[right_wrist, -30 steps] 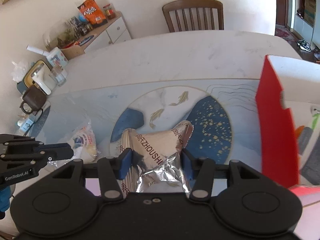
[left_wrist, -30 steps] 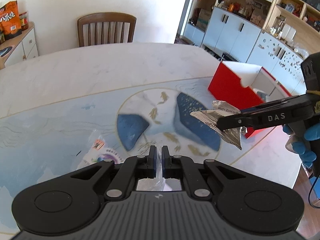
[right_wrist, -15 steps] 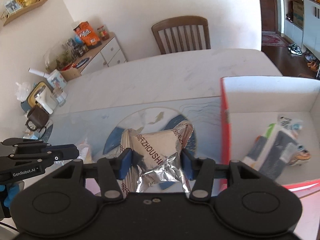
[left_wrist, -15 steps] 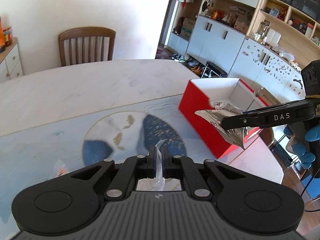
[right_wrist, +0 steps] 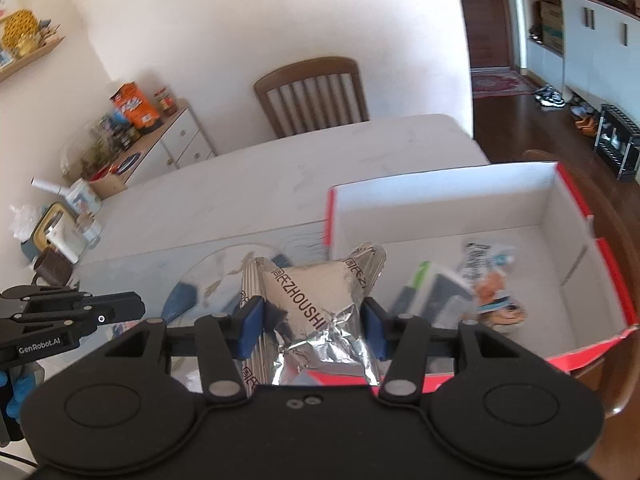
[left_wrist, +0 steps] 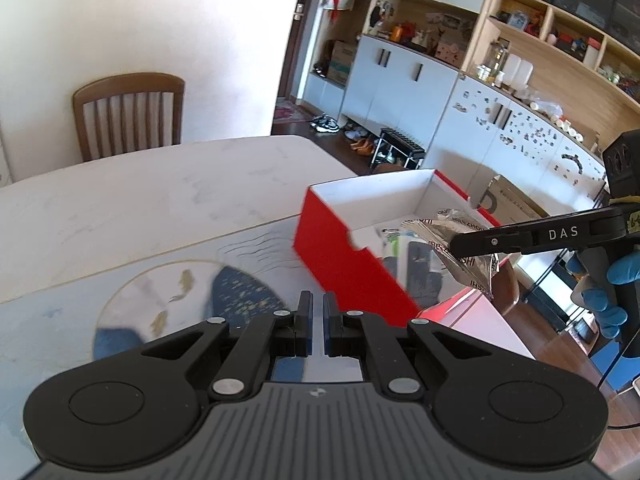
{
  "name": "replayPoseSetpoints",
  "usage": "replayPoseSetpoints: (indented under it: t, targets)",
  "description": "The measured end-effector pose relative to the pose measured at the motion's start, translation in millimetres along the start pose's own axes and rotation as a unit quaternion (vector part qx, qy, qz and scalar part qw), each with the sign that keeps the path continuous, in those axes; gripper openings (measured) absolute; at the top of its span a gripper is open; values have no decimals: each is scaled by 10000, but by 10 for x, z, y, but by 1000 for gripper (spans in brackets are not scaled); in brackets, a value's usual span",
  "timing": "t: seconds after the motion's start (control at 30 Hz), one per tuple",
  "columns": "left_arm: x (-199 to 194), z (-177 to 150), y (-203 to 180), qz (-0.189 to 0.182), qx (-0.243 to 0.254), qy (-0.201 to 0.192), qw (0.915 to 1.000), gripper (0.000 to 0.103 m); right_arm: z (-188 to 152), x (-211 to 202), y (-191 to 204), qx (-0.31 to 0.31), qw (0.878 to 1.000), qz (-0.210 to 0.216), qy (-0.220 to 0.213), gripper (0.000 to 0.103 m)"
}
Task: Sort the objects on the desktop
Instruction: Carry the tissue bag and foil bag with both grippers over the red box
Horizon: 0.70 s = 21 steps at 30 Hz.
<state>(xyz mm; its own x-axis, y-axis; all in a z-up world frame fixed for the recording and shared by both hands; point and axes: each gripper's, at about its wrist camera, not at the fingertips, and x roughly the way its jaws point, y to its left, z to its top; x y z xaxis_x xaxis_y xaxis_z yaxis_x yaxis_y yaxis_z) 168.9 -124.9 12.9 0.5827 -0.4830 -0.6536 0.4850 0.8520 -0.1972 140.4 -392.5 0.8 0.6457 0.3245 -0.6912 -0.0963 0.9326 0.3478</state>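
Table (right_wrist: 256, 184): pale marble top, fills the middle of both views. A blue mat with a fish print (left_wrist: 188, 296) is laid on its near part, left of centre in the left wrist view.

Wooden chair (right_wrist: 312, 96) is seen behind the table's far edge, upper centre in the right wrist view. A white sideboard (right_wrist: 176, 140) with snack packs and jars is seen at upper left. White cupboards and open shelves (left_wrist: 460, 80) fill the upper right of the left wrist view.

Red box (right_wrist: 612, 276), white inside, open top, is seen at right in the right wrist view, sitting at the table's right edge. Its near left corner is partly hidden by the held packet. Several packets (right_wrist: 452, 292) are lying on its floor.

Silver foil snack packet (right_wrist: 316, 308), printed "ZHOUSHI", is clamped between the blue pads of the right gripper (right_wrist: 312, 320). Jaws are partly closed, pads pressed into both sides of the packet. The packet is held in the air over the box's near left corner. In the left wrist view the same packet (left_wrist: 452, 240) is seen above the box opening, mid right, with a blue-gloved hand (left_wrist: 608, 288) on the handle.

Left gripper (left_wrist: 314, 312): angled down over the mat, lower centre. Jaws are closed to a narrow slit. Whether anything thin is pinched there cannot be told. From the right wrist view it is seen at lower left (right_wrist: 132, 304), beside the table's near edge.
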Motion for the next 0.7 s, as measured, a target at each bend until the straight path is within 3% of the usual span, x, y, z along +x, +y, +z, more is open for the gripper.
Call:
replayPoseSetpoints:
  t: [0.33, 0.6, 0.7]
  targets:
    - [230, 138, -213, 7, 234, 131, 9996, 4, -23, -130, -489, 211, 9996, -160, -55, 51]
    - [492, -264, 36, 377, -24, 924, 9950, 4, -46, -126, -668, 243, 9996, -147, -20, 52]
    - [567, -420, 138, 512, -117, 1152, 9920, 9, -37, -106, -690, 221, 9997, -130, 6, 52]
